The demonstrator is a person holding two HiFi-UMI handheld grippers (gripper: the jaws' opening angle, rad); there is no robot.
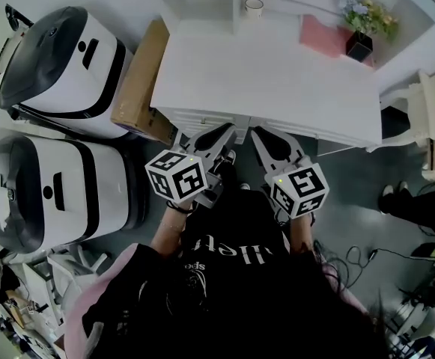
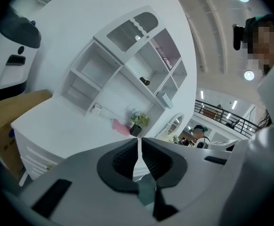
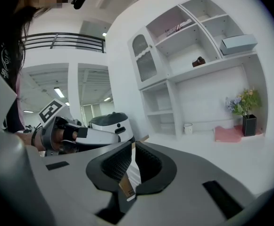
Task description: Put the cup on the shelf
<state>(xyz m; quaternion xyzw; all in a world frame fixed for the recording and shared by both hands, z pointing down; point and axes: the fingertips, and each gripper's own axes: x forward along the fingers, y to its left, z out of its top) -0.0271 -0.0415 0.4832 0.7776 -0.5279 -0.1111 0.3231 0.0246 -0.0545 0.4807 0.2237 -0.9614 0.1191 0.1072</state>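
White cup, just one, on the desk.
Left gripper and right gripper (two, both empty) have jaws pressed together.

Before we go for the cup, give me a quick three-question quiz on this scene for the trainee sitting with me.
1. True or false: the cup is held in the left gripper.
2. What stands next to the pink pad on the desk? A: potted flowers. B: a kettle. C: a laptop.
3. Fill in: the jaws of the left gripper and the right gripper are both ____ with nothing between them.

Key
1. False: the cup stands at the back of the desk, and neither gripper touches it.
2. A.
3. Shut.
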